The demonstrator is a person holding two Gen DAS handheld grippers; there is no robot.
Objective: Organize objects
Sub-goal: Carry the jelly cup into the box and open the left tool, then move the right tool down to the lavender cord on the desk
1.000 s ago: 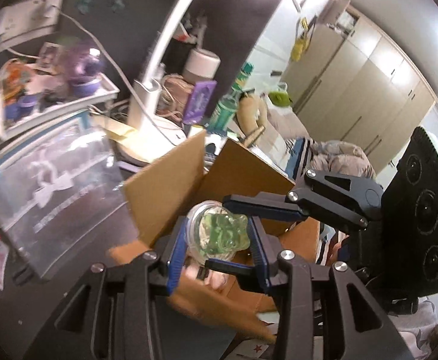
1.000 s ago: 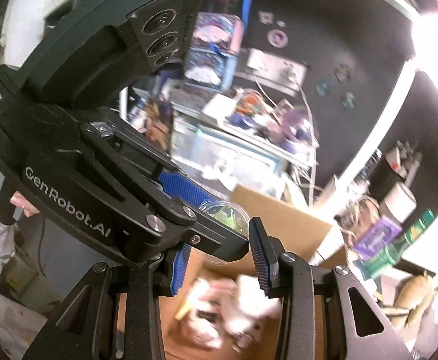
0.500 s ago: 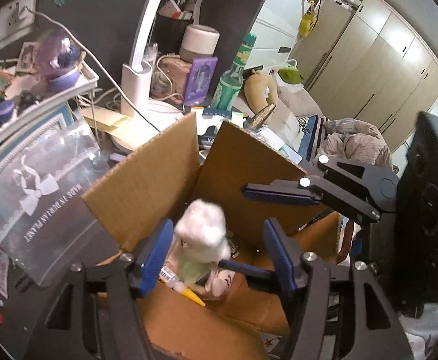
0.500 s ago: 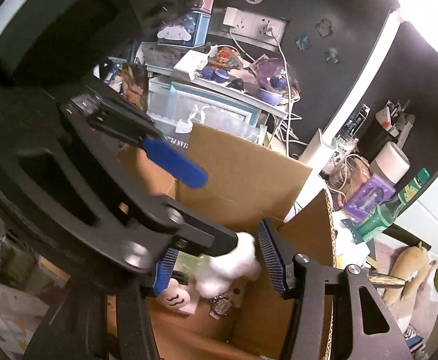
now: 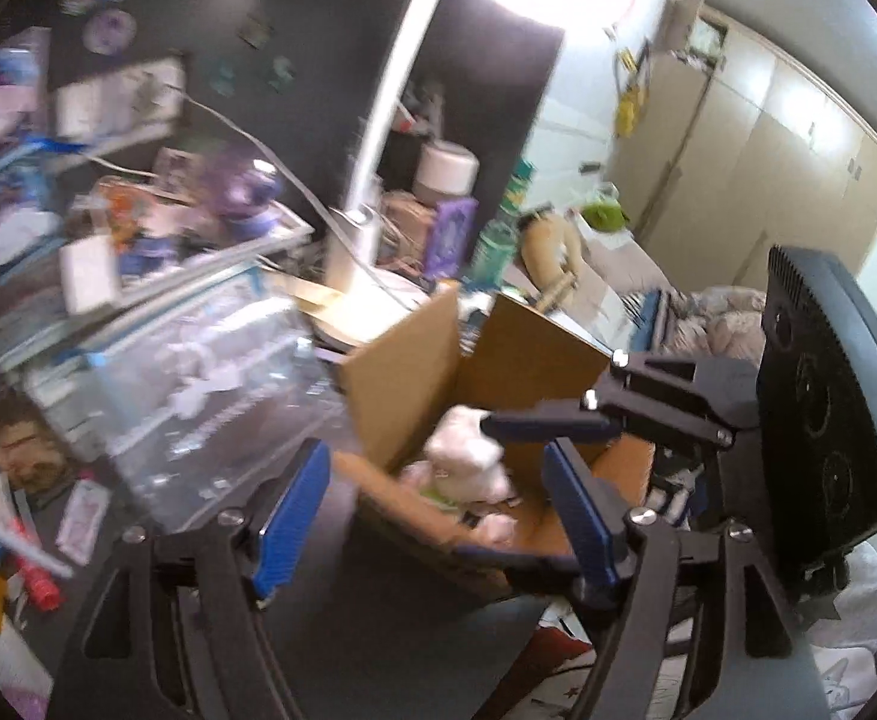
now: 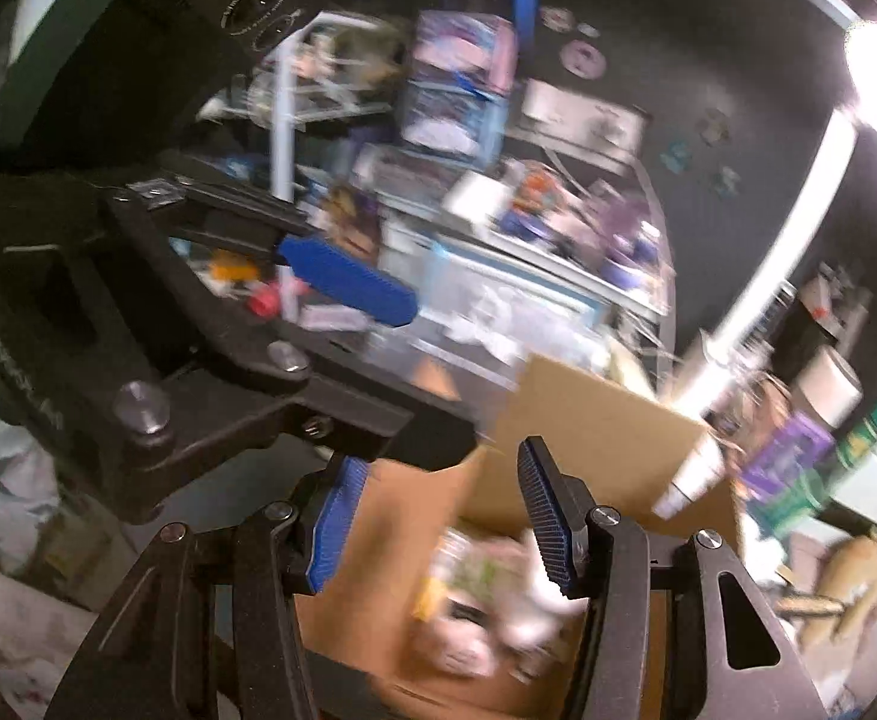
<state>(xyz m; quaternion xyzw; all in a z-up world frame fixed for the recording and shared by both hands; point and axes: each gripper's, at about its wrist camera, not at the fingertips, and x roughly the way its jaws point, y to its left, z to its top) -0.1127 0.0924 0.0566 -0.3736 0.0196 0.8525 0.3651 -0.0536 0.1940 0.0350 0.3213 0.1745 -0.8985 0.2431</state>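
Observation:
An open cardboard box (image 5: 486,360) stands ahead of both grippers, with white and pink plush toys (image 5: 462,462) and small items inside. It also shows in the right wrist view (image 6: 588,420), blurred, with its contents (image 6: 498,600). My left gripper (image 5: 438,498) is open and empty, just in front of the box's near edge. My right gripper (image 6: 438,516) is open and empty, above the box. The right gripper's body (image 5: 810,420) shows at the right in the left wrist view; the left gripper's blue finger (image 6: 348,282) crosses the right wrist view.
A clear plastic bin (image 5: 186,372) sits left of the box under cluttered shelves (image 5: 138,228). A white desk lamp (image 5: 372,168), a bottle (image 5: 498,222) and a purple box (image 5: 450,234) stand behind. Pens and packets (image 5: 36,540) lie at the left. A bed (image 5: 678,300) is beyond.
The left gripper let go of the clear green-filled container, which dropped into the box, and its jaws opened. Both grippers then pulled back and up from the box.

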